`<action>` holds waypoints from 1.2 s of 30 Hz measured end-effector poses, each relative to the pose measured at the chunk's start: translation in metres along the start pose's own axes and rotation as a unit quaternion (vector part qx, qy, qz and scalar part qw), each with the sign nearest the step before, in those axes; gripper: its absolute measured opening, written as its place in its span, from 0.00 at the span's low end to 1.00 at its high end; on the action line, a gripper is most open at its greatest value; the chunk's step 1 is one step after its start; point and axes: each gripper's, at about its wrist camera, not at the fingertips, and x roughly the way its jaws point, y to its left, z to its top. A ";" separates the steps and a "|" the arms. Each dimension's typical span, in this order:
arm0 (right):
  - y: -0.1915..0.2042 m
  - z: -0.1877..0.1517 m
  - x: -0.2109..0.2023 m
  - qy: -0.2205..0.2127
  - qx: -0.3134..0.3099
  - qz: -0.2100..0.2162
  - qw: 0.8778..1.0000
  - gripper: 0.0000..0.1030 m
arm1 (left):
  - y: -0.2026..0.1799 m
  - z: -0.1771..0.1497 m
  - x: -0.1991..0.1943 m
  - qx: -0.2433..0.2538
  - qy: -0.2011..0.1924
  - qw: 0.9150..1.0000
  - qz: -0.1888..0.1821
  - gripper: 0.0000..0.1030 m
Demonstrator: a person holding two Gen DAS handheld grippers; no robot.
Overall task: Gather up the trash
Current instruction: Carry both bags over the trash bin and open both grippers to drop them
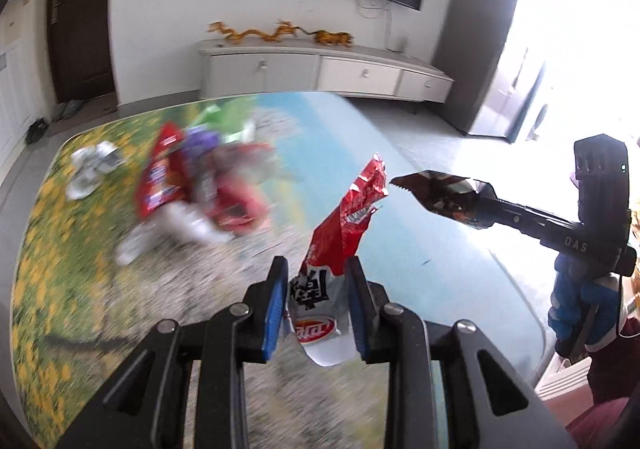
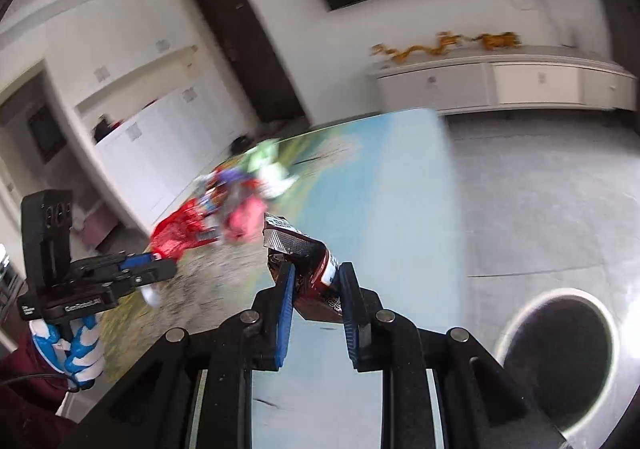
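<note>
Your left gripper clamps red-and-white snack bag, raised over table. Your right gripper pinches dark wrapper. Trash pile at ten o'clock; round bin at four o'clock in right view.

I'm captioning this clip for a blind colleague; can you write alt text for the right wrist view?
The right hand-held gripper pinches a crumpled dark brown foil snack wrapper above a table with a printed landscape cover. A blurred pile of red, purple and green wrappers lies farther back, the left hand-held gripper is at left, and a round dark bin stands on the floor at lower right.
</note>
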 end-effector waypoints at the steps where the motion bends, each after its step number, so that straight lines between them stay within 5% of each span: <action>1: -0.017 -0.001 -0.011 -0.009 0.017 -0.018 1.000 0.20 | -0.011 0.007 0.006 0.011 0.001 1.000 -0.009 0.27; 10: -0.141 -0.037 -0.072 -0.017 0.127 -0.218 0.968 0.20 | -0.144 0.066 0.096 0.096 0.043 0.989 -0.105 0.27; 17: -0.203 -0.066 -0.065 -0.006 0.215 -0.248 0.944 0.23 | -0.233 0.082 0.179 0.114 0.104 0.977 -0.145 0.29; 20: -0.224 -0.071 -0.062 -0.005 0.239 -0.258 0.936 0.39 | -0.256 0.082 0.204 0.109 0.128 0.972 -0.162 0.37; 23: -0.234 -0.080 -0.073 -0.006 0.246 -0.268 0.931 0.48 | -0.266 0.083 0.224 0.100 0.142 0.970 -0.171 0.56; 29: -0.244 -0.082 -0.088 -0.013 0.259 -0.282 0.924 0.54 | -0.268 0.087 0.230 0.096 0.135 0.973 -0.162 0.57; 36: -0.238 -0.069 -0.107 -0.050 0.256 -0.297 0.919 0.67 | -0.248 0.103 0.187 0.088 0.047 0.987 -0.127 0.57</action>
